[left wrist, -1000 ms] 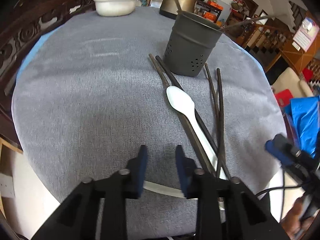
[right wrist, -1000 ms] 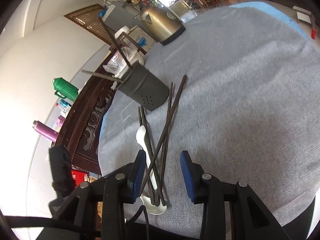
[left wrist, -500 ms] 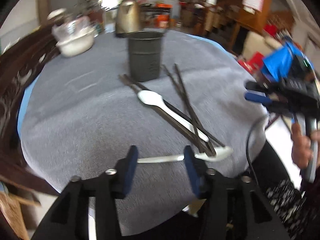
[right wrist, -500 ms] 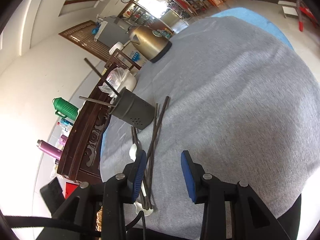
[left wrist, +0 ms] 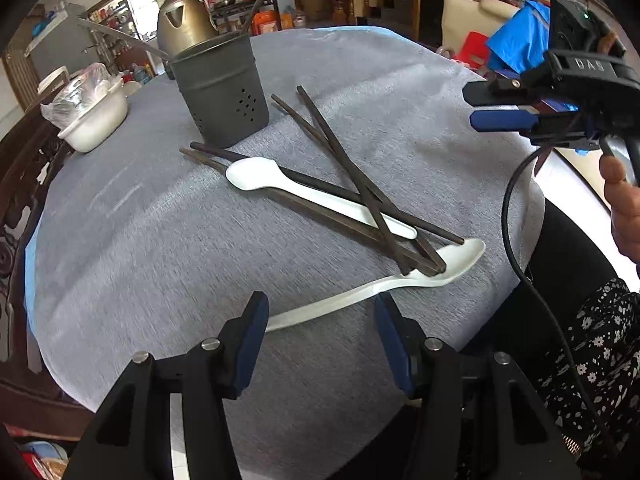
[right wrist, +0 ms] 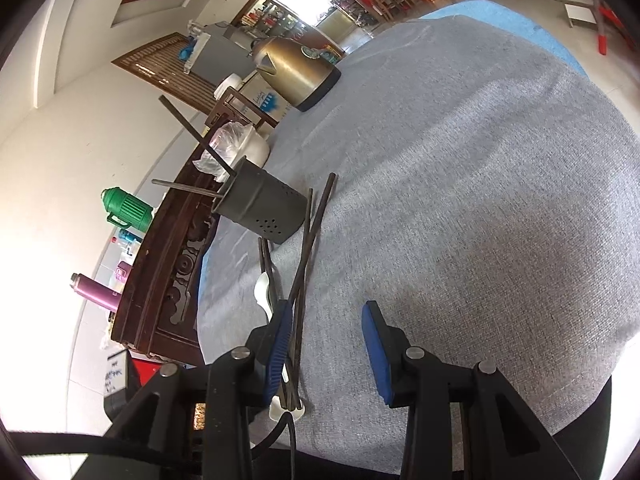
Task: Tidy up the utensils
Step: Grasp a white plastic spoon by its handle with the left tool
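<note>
Right gripper (right wrist: 326, 346) hanging open over grey cloth (right wrist: 460, 220); chopsticks (right wrist: 308, 248) lying at 11 o'clock, holder (right wrist: 262, 206) beyond.

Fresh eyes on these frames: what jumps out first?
A crossed heap of dark chopsticks and two white spoons lies mid-table on the grey cloth, just in front of the perforated grey holder, which already has sticks poking out. The left tongs stand open, straddling the near spoon's handle. Behind sit a brass kettle and a white bowl.
</note>
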Motion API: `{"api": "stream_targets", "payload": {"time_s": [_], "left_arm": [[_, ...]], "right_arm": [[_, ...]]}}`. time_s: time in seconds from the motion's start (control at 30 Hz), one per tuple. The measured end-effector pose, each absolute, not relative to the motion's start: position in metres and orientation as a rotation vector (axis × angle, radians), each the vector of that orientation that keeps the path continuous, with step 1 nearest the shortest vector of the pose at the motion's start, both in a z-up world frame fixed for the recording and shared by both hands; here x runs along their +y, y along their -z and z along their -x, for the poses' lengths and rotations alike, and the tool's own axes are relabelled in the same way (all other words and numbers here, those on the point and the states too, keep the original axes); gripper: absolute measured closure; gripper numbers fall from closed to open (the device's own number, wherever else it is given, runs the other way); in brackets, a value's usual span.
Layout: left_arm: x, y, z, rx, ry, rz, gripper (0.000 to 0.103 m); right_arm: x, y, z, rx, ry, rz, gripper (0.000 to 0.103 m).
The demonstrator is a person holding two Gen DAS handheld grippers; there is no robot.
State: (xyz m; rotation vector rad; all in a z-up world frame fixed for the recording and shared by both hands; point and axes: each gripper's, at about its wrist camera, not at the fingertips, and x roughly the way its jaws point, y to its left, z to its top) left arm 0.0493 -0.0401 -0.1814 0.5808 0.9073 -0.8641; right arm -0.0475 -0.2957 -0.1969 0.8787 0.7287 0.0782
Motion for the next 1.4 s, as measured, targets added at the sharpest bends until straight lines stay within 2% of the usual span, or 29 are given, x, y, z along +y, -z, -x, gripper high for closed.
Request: {"api": "stream_targets", "payload": {"time_s": [0.17, 0.23, 0.37, 0.63, 0.97, 1.2, 1.4], "left_arm": [[-0.044, 0.184, -0.053, 0.906, 0.928, -0.643, 0.048], [-0.043, 0.183, -0.052, 0.916, 0.971, -0.646, 0.062], [-0.048, 0.182, -0.041, 0.917, 1.046, -0.68, 0.083], [-0.053, 0.183, -0.02, 0.905, 1.093, -0.677, 0.097], [-0.072, 0.17, 0.01, 0.837, 1.187, -0.638, 0.1], [-0.033, 0.137, -0.008, 0.794, 1.1, -0.393, 0.1], [0.016, 0.146, -0.061, 0.937, 0.838, -0.191, 0.1]], "right_arm": [[-0.292, 0.197, 0.048, 0.734, -0.085, -0.866, 0.063], [-0.291, 0.197, 0.047, 0.733, -0.084, -0.864, 0.063], [-0.291, 0.198, 0.047, 0.738, -0.076, -0.862, 0.063], [-0.292, 0.198, 0.049, 0.731, -0.064, -0.857, 0.063], [-0.304, 0.202, 0.056, 0.709, -0.025, -0.887, 0.063], [-0.306, 0.198, 0.058, 0.698, -0.037, -0.876, 0.063], [-0.281, 0.185, 0.026, 0.753, -0.118, -0.773, 0.063]]}}
